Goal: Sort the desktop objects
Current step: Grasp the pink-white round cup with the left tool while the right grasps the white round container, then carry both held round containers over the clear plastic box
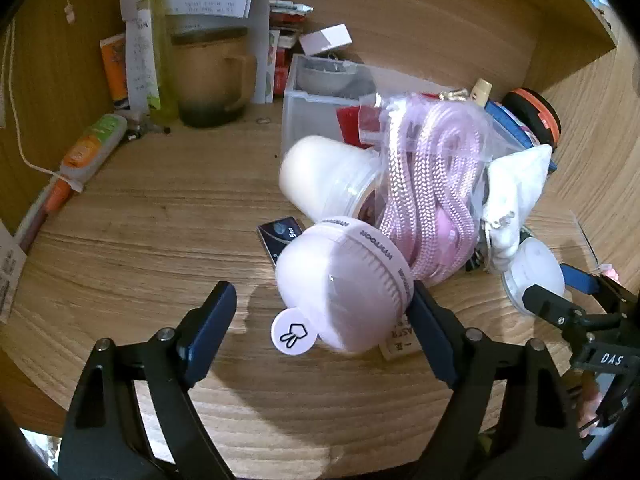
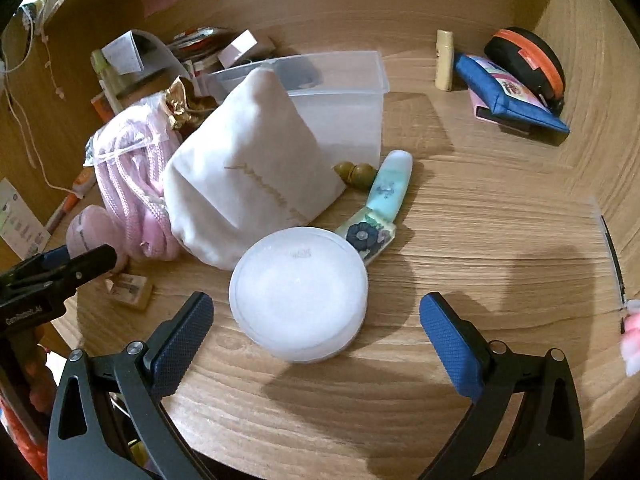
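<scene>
My left gripper (image 1: 324, 332) is open. A round pink case (image 1: 344, 284) with a white tag lies between its fingers, close to the right finger (image 1: 432, 332). Behind it lie a bag of pink cord (image 1: 432, 184), a white cup on its side (image 1: 324, 178) and a white pouch (image 1: 516, 188). My right gripper (image 2: 316, 332) is open around a round white lidded container (image 2: 298, 294) on the desk. The white pouch (image 2: 248, 184), the pink cord (image 2: 128, 176) and a clear plastic bin (image 2: 344, 104) stand behind it. The left gripper shows at the left edge (image 2: 60, 272).
A brown mug (image 1: 212, 80), bottles and receipts stand at the back left. A floral tube (image 2: 380, 204), a blue pouch (image 2: 508, 96) and an orange-black case (image 2: 528, 60) lie right. A small dark box (image 1: 280, 236) and a card (image 2: 132, 290) lie on the wooden desk (image 1: 160, 220).
</scene>
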The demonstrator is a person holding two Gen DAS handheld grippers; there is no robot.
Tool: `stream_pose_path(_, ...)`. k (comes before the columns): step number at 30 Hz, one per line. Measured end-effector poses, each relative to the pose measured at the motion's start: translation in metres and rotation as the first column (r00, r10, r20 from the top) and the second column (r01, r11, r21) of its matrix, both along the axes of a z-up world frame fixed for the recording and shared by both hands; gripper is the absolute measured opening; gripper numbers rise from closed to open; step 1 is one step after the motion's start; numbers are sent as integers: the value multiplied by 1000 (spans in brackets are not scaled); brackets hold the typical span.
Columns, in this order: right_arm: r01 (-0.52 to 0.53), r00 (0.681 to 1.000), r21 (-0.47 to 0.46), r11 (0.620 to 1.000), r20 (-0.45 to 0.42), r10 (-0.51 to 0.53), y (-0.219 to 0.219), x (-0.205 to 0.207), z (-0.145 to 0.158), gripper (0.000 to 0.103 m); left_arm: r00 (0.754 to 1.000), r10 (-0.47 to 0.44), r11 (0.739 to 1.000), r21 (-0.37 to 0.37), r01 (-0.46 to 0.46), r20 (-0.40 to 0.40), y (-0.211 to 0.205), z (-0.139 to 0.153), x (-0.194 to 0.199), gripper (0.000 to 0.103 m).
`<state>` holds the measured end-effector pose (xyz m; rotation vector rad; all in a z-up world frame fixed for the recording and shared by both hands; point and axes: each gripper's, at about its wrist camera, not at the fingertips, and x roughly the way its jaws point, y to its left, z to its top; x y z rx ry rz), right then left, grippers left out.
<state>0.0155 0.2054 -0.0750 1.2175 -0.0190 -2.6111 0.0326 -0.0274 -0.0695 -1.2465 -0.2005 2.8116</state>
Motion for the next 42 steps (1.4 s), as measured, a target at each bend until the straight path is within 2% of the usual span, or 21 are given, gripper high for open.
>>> stream_pose_path(3, -8, 1000, 12, 1000, -11, 8, -5, 1, 1, 100, 1000, 1, 1000, 10, -1, 1, 1, -1, -1, 81)
stream_pose_path(5, -13, 1000, 22, 1000, -15, 13, -8, 0, 0, 92, 1000, 2, 1000, 4, -2, -1, 2, 0, -2, 75)
stream_pose_path(6, -16, 1000, 25, 1000, -15, 16, -9, -1, 0, 89, 1000, 0, 1000, -5, 0, -2, 3, 1, -1, 67)
stream_pose_path(9, -19, 1000, 31, 999, -12, 19, -10, -2, -3, 78, 1000, 8, 999, -54, -9, -9, 7, 2, -1, 66)
stream_pose_path(11, -18, 1000, 36, 999, -16, 19, -10, -3, -2, 65, 1000, 12, 999, -52, -12, -9, 6, 2, -1, 66)
stream_pose_path(12, -26, 1000, 32, 999, -17, 26, -10, -3, -2, 63, 1000, 13, 999, -47, -14, -7, 6, 2, -1, 66)
stream_pose_path(20, -14, 999, 20, 1000, -33, 14, -5, 1, 3, 63, 999, 25, 999, -28, -25, -25, -2, 11, 3, 65)
stream_pose_path(32, 6, 989, 0, 1000, -149, -6, 8, 6, 48, 63, 992, 58, 998, 13, -57, -110, -18, 48, 11, 65)
stream_pose_path(37, -1, 977, 5, 1000, -215, 2, 8, 4, 70, 63, 987, 41, 998, 47, -34, -154, -24, 71, 6, 65)
stream_pose_path(42, -38, 967, -28, 999, -251, 30, 7, -7, 87, 63, 982, 21, 1000, -8, -23, -186, -19, 95, -11, 65)
